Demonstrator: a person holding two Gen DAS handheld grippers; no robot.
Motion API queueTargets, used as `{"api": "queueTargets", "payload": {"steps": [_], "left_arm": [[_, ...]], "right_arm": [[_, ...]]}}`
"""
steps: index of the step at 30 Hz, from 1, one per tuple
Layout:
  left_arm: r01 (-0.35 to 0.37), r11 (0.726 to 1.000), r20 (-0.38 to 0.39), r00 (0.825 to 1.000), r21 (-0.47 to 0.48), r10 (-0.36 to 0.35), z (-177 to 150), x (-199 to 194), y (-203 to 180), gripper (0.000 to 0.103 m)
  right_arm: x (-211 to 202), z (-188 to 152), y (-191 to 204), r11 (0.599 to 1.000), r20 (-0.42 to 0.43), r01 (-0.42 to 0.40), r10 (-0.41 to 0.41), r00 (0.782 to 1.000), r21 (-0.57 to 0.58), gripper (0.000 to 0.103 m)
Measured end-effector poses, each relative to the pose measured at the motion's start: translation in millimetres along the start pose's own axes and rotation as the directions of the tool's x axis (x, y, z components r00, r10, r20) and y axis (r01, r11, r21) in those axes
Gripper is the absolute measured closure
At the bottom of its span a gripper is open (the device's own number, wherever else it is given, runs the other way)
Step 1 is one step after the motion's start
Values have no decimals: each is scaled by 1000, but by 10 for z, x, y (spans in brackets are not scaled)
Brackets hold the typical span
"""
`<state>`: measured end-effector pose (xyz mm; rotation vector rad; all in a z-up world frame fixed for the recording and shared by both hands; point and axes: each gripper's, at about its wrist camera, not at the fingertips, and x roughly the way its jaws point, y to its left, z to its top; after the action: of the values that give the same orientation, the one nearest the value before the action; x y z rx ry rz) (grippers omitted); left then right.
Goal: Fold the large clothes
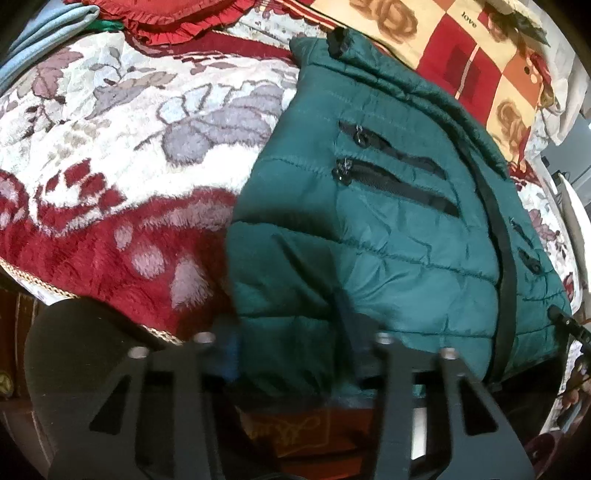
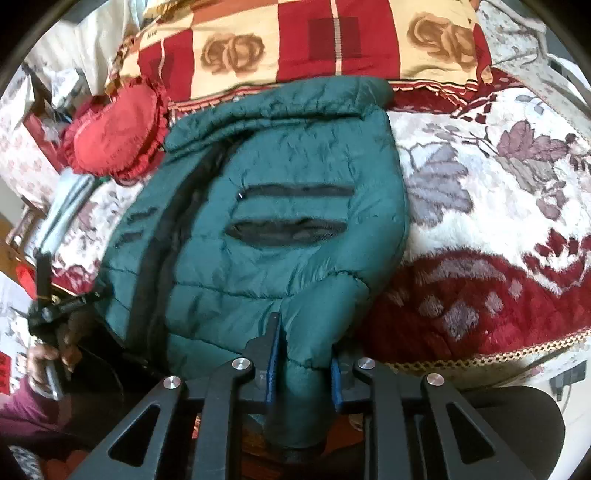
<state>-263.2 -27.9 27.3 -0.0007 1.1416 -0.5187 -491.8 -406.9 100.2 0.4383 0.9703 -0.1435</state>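
Note:
A dark green quilted puffer jacket lies front up on a red and white floral blanket, its sleeves folded in. It has a black centre zip and black pocket zips. My left gripper is at the jacket's near hem, its blue-padded fingers around a fold of the green fabric; the view is blurred. In the right wrist view the jacket fills the middle. My right gripper has its fingers around a bunched fold of the hem. The left gripper shows at the jacket's left corner.
A red frilled heart cushion and a red and cream checked pillow lie beyond the jacket's collar. Folded light blue cloth lies at the far left. The blanket's braided edge marks the bed's near side.

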Motion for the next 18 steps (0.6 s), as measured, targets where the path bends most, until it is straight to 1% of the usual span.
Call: {"api": "queueTargets", "payload": {"steps": [1,3,5,10,14,18], "left_arm": [[1,1000,6,1000,0,-1,8,-27,1,74],[11,1000,16,1000,1,-11,41,-103,5,84],[27,1000,28,999,1,-27,76,-189,-6,87],[58,998,94,994,23,-60,238,-491,-80,89],[70,997,142,987,29,-74,423,-642,-134,89],[66,998,184,981,20,-69,617,-731,-178,89]], "right_arm": [[-34,26,5,1000,9,-8,8,1000,3,84],[-107,94,27,1000,30,-26,25,999,4,84],[-169,158,45,999,50,-38,38,998,3,85],[-357,366,70,998,121,-67,65,990,8,85],[-462,562,102,998,176,-63,61,982,1,85],[-524,752,123,999,220,-47,47,974,-9,85]]}}
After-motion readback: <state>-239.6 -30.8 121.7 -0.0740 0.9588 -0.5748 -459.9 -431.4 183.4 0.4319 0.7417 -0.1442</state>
